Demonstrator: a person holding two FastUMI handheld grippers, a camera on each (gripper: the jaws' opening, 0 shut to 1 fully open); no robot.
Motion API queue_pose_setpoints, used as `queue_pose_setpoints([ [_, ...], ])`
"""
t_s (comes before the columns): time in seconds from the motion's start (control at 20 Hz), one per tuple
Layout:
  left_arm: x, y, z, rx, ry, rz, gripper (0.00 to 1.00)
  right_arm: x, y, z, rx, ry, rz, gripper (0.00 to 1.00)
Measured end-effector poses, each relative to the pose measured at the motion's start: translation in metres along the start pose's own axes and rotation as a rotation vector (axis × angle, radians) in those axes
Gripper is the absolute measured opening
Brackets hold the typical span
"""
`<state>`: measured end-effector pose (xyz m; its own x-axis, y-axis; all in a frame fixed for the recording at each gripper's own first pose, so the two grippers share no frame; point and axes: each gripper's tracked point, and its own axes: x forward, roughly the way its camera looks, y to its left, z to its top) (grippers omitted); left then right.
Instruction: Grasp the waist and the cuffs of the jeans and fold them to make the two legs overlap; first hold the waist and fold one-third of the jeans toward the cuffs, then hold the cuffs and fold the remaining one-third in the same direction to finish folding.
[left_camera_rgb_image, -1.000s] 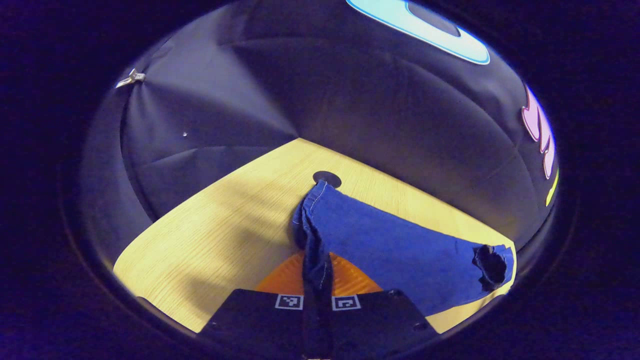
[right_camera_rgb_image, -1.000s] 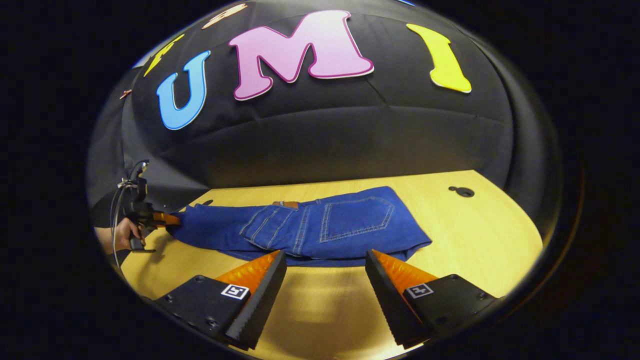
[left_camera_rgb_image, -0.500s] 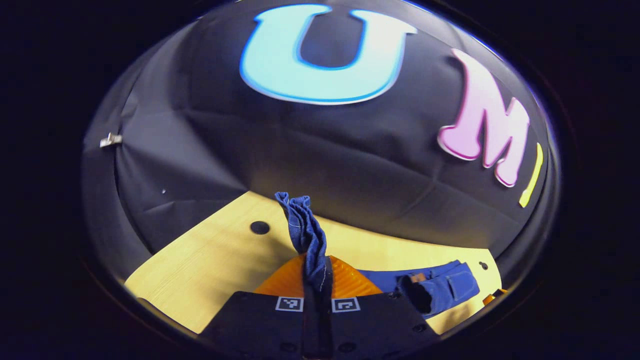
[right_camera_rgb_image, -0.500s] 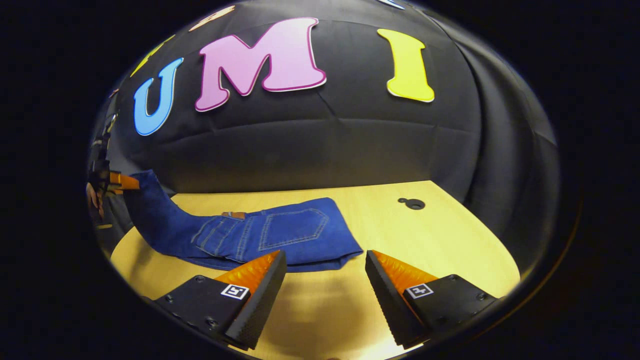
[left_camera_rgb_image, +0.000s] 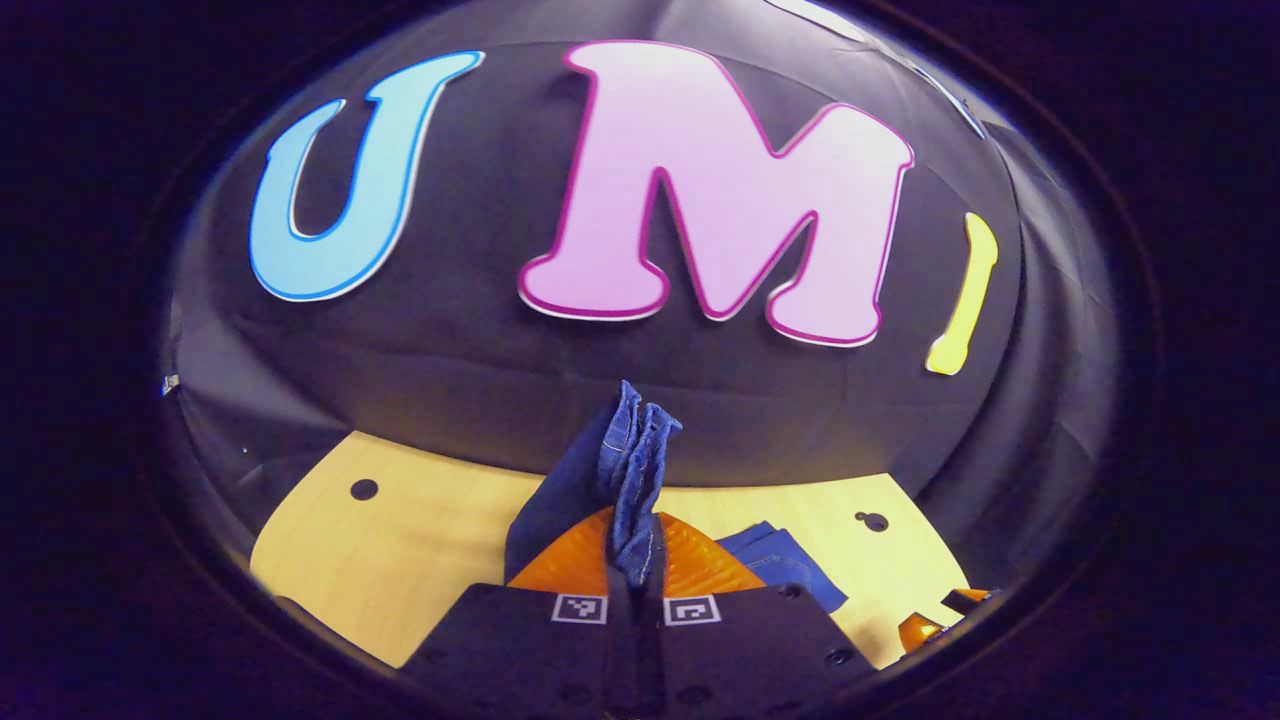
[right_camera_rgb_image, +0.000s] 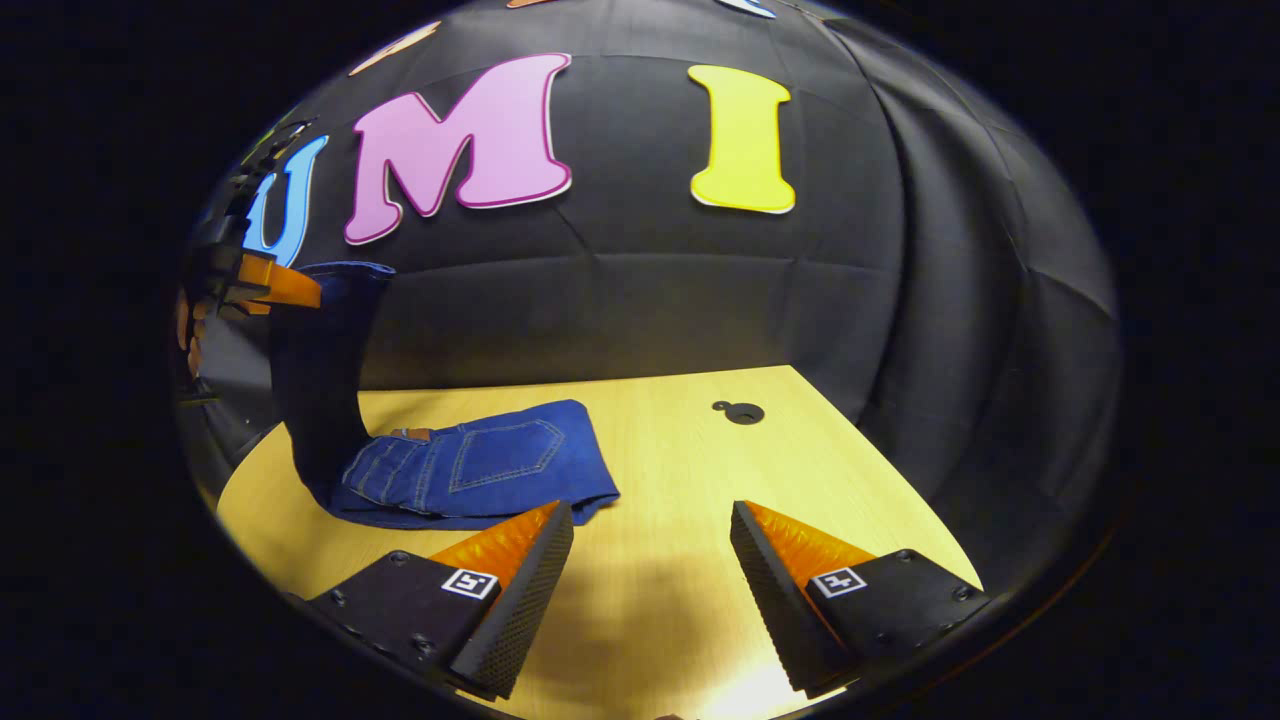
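Since a second ago the left gripper has lifted the cuffs off the table: earlier the leg lay flat along the wood, and now the bunched cuff end stands upright between its fingers at the lower centre of the left gripper view, clenched tight on the denim. The booth wall behind has also swung across that view as the gripper turned.

The right gripper view gives what the left gripper view cannot: the whole shape of the jeans. At the left of that frame the leg rises steeply from the table up to the left gripper, seen at the upper left edge with a hand behind it, while the folded waist part with its back pocket lies flat on the table at lower left. Earlier the jeans stretched wide across that frame; now they sit more to the left.

The right gripper hovers over bare table at the bottom of its own view, fingers spread apart and holding nothing, just beside the near edge of the folded denim. A dark round hole in the tabletop sits right of centre.
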<state>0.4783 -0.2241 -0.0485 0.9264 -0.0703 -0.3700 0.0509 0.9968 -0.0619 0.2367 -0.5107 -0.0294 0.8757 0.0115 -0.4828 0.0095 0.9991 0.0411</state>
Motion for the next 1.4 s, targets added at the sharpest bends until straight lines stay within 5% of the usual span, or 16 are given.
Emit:
queue_pose_setpoints([
  [0.15,0.036,-0.058,-0.046,0.020,0.065,-0.051,0.06,-0.005,-0.020,-0.014,0.024,0.023,-0.021,0.97],
  [0.4,0.082,-0.113,-0.142,0.197,0.202,-0.097,0.12,-0.014,-0.035,-0.025,0.082,0.037,-0.044,0.97],
  [0.45,0.083,-0.126,-0.148,0.190,0.198,-0.141,0.18,-0.015,-0.036,-0.026,0.075,0.037,-0.046,0.97],
  [0.65,0.065,-0.158,-0.147,0.095,0.164,-0.285,0.88,-0.018,-0.042,-0.020,0.077,0.028,-0.061,0.97],
  [0.75,0.056,-0.155,-0.142,0.082,0.147,-0.294,0.96,-0.024,-0.042,-0.016,0.085,0.015,-0.065,0.97],
  [1.05,-0.011,-0.133,-0.096,0.041,0.001,-0.318,0.98,-0.062,-0.033,0.004,0.051,-0.029,-0.076,0.97],
  [1.4,-0.120,-0.071,-0.059,0.045,-0.096,-0.242,0.97,-0.130,-0.006,0.055,0.029,-0.120,-0.062,0.97],
])
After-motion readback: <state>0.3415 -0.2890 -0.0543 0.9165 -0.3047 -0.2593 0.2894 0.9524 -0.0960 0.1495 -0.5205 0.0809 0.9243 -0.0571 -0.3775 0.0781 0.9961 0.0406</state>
